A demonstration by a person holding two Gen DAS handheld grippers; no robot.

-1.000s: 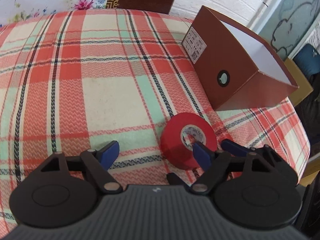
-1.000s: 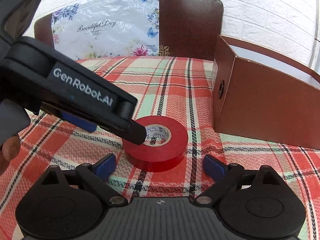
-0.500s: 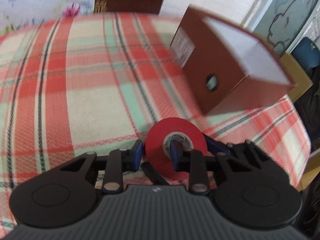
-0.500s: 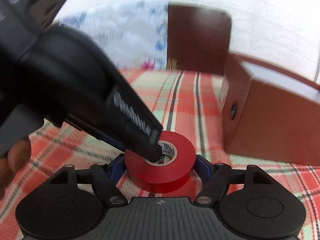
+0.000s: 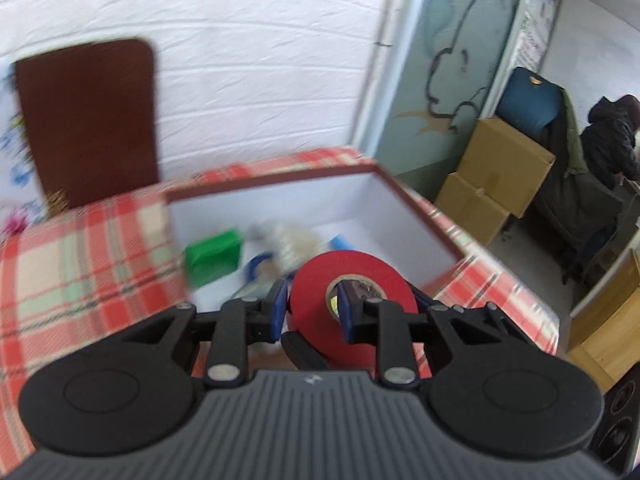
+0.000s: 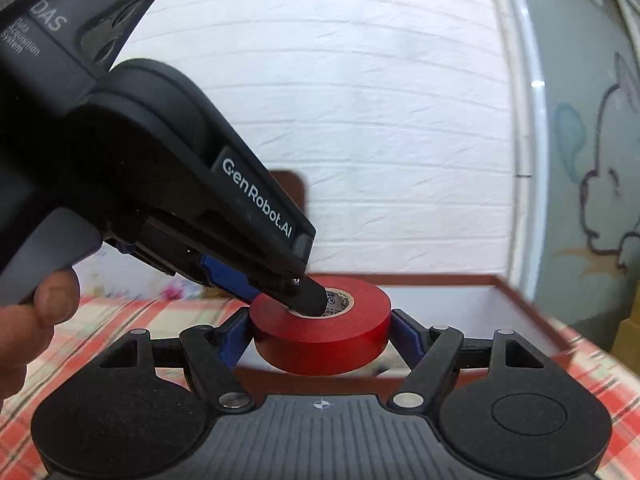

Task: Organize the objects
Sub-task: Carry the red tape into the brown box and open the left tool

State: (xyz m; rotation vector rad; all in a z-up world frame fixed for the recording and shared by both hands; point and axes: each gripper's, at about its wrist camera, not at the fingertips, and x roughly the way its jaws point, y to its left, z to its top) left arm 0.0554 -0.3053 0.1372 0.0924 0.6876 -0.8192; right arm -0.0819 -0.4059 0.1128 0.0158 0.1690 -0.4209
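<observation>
While the plaid-covered desk (image 5: 84,256) fills the lower part of your left view, the brown box (image 5: 416,216) stands open on it with white inner walls. Inside you can see a green block (image 5: 214,256) and some blurred items I cannot identify. Your left tongs (image 5: 310,314) are clamped on the red tape roll (image 5: 348,300), one finger through its core and one outside. Your right tongs (image 6: 320,334) grip the same roll's outer rim from both sides. The roll hangs above the box's near edge.
</observation>
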